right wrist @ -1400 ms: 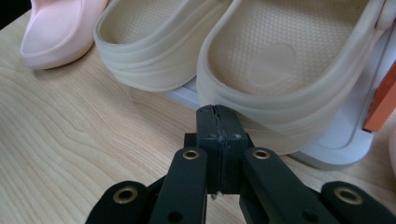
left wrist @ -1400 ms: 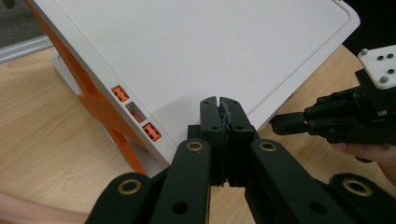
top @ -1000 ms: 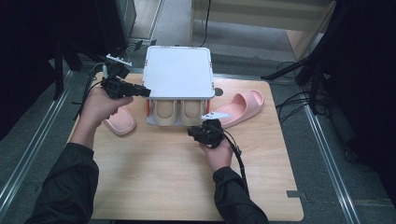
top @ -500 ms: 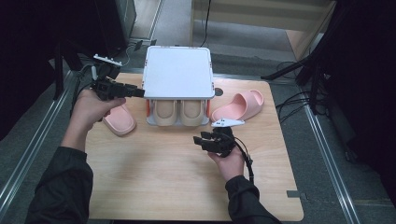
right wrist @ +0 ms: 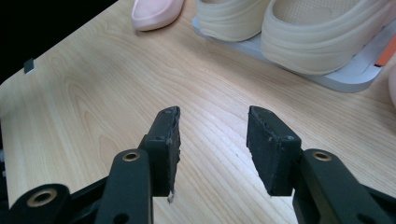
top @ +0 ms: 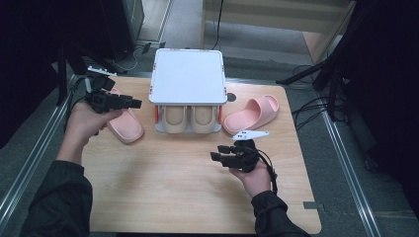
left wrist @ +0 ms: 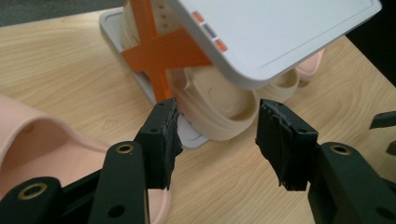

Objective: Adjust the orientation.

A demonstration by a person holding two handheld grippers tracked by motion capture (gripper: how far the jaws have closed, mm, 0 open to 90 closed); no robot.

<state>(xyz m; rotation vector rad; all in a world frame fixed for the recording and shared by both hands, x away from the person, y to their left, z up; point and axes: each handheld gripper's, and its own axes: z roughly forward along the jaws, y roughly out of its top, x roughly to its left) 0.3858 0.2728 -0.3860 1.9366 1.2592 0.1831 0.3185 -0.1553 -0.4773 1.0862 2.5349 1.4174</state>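
Holding two beige slippers [top: 190, 118], the white rack [top: 188, 74] faces both empty, wide-open tongs.

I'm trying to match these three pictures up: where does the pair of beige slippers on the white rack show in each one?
High view: pair of beige slippers at centre, under the white rack's flat top.
Left gripper view: upper middle, beyond the open jaws.
Right gripper view: top right.
Shared landmark: the rack's grey-white base.

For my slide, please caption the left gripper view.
Open left gripper faces beige slippers on a white rack.
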